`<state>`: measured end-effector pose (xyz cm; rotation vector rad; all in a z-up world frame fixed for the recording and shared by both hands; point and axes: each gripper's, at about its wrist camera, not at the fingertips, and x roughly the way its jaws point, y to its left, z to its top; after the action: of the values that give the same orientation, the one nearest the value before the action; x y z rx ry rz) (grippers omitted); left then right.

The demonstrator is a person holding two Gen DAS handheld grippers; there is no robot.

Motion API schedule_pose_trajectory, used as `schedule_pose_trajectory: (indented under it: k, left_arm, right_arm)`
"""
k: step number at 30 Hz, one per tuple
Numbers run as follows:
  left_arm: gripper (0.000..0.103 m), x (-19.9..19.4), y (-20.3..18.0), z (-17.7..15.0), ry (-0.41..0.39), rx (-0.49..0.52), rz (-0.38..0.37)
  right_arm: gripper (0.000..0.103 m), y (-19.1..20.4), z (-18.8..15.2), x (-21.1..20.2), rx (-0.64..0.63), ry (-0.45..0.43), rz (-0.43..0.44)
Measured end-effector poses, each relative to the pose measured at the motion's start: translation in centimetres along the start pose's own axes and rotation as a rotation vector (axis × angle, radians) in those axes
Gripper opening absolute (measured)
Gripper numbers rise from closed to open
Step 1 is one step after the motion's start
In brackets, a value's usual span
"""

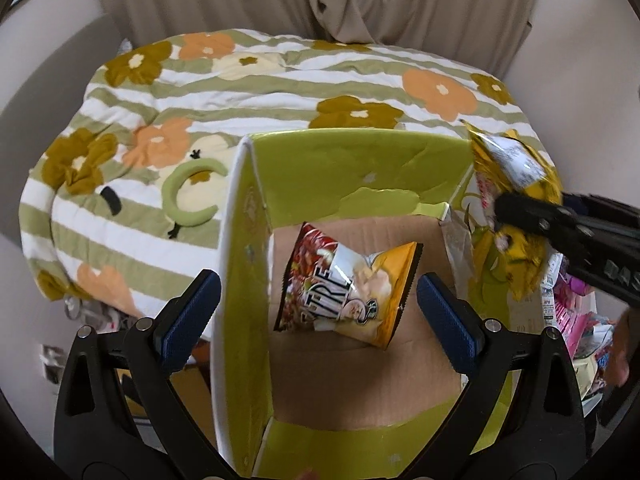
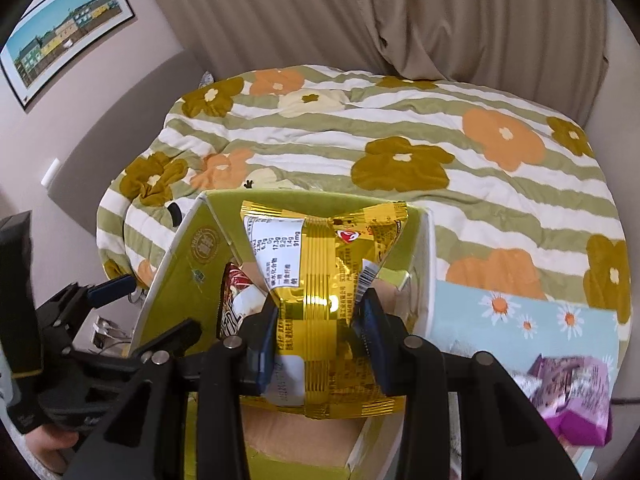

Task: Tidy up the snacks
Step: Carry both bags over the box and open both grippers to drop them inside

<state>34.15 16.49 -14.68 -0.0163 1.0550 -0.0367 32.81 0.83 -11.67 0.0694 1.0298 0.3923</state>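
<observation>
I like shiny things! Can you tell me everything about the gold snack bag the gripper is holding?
The gold snack bag is a crinkly, shiny foil packet with a ribbed seam down its back, a white nutrition label with small print, a barcode and a small red logo. The right gripper pinches it across the middle, so it bunches in there and fans out above. It hangs over the open green cardboard box, near the right wall, not yet inside. Only the blue finger pads visibly touch it.

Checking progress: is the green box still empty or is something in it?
Not empty. One snack bag lies on the cardboard floor of the green box; the right gripper holds a gold packet above it.
</observation>
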Motion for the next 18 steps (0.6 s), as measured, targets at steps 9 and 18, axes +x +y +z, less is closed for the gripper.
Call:
schedule_pose_trajectory:
  k: [9, 18]
  left_arm:
    - [0.098, 0.0, 1.2, -1.2, 0.016, -0.029, 0.034]
    - [0.098, -0.4, 1.6, -2.7, 0.028, -0.038, 0.045]
  right_arm:
    - [0.073, 0.6, 0.9, 3.8, -0.037, 0.057, 0.011]
    - [0.102, 1.0, -0.2, 2.8, -0.059, 0.002, 0.008]
